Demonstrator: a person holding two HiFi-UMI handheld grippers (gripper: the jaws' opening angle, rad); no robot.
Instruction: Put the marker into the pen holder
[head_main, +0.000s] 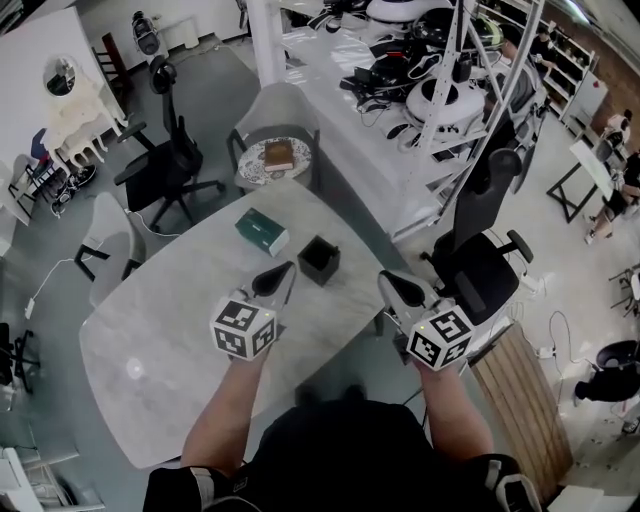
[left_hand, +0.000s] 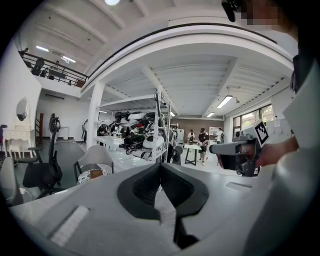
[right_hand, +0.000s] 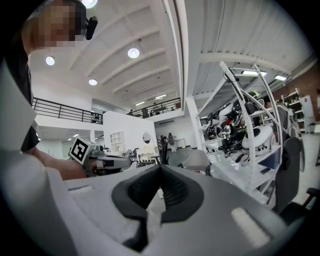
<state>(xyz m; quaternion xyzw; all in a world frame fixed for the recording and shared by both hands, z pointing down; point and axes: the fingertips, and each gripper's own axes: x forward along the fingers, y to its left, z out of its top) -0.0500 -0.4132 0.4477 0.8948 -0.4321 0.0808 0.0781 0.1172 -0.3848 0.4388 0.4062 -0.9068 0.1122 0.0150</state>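
Head view: a pale grey, marble-patterned oval bench (head_main: 150, 330) carries two items. A black, square, open-topped pen holder (head_main: 319, 260) stands upright towards the far edge. A dark green rectangular box (head_main: 262, 232) lies near it on the left, apart from it. The left hand-held gripper (head_main: 288, 270) is held over the bench with its tips close to the pen holder's left side, not touching it. The right hand-held gripper (head_main: 386, 280) is held at the bench's right edge, to the right of the pen holder.

Left gripper view: the jaws are pressed together with nothing between them.

Right gripper view: the jaws are likewise closed together and empty. Both views are aimed out across the room, not down at the bench.

Marker: not found in any view. None lies on the bare part of the bench and none is in either gripper. The inside of the pen holder is dark from above, so I cannot tell whether the marker stands inside it.

Assessment of progress: no carry is under way, since both tools are empty. Either the marker already sits in the pen holder and the task is finished, or it lies out of sight. In that case finding it, gripping it, carrying it and dropping it in all remain. The pictures do not settle which.
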